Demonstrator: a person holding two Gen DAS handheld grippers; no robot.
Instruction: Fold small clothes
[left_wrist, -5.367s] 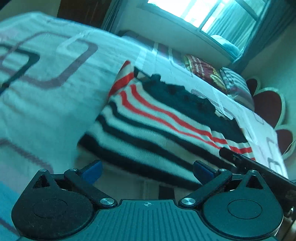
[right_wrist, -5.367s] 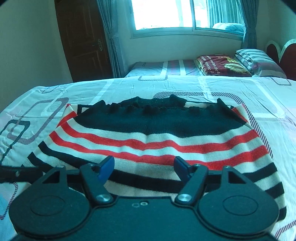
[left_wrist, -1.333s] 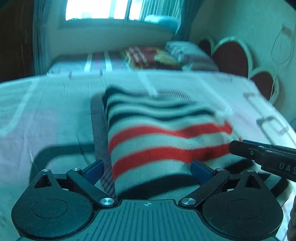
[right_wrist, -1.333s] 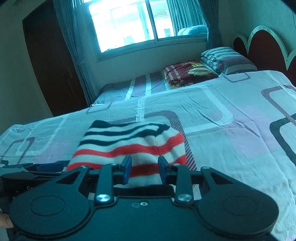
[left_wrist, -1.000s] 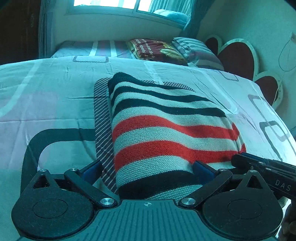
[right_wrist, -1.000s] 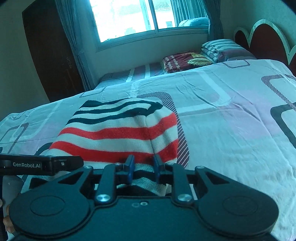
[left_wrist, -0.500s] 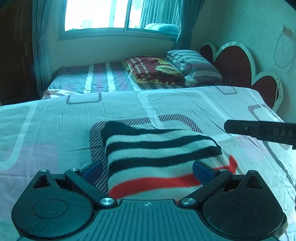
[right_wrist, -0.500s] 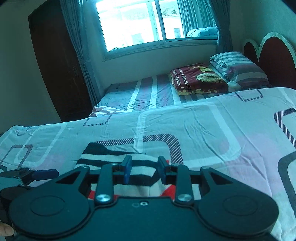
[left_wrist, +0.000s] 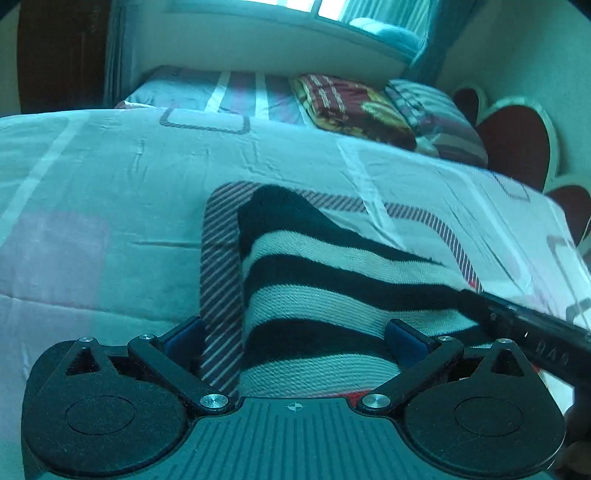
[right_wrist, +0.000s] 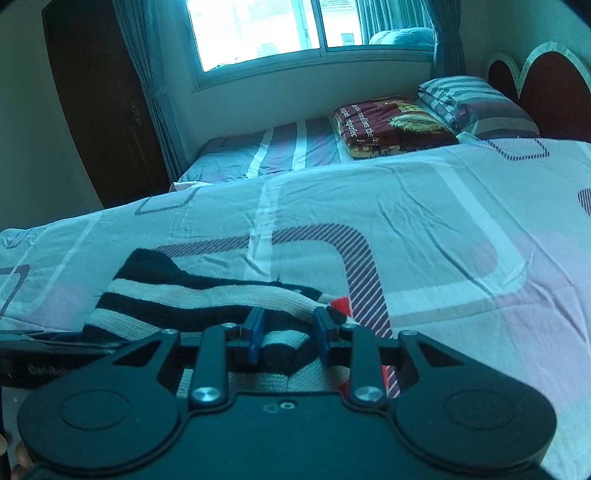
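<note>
A folded knitted garment with black, white and red stripes (left_wrist: 325, 280) lies on the bed sheet, and shows in the right wrist view (right_wrist: 192, 295) too. My left gripper (left_wrist: 295, 338) is open, its blue pads (left_wrist: 404, 341) wide apart over the garment's near edge. My right gripper (right_wrist: 288, 334) has its jaws partly closed with a fold of the garment between the blue pads (right_wrist: 255, 334). The right gripper's finger crosses the left wrist view at the right (left_wrist: 532, 332).
The bed sheet (right_wrist: 424, 236) is pale with pink and striped squares. A second bed (right_wrist: 266, 151) behind holds a maroon folded blanket (right_wrist: 391, 123) and a striped pillow (right_wrist: 476, 103). A red scalloped headboard (right_wrist: 546, 77), a window (right_wrist: 258, 29) and a dark wardrobe (right_wrist: 103, 96) stand further off.
Both grippers have dropped closer to the garment. The right gripper's jaws have widened a little around the fold. The right gripper's finger now sits lower against the garment's right side.
</note>
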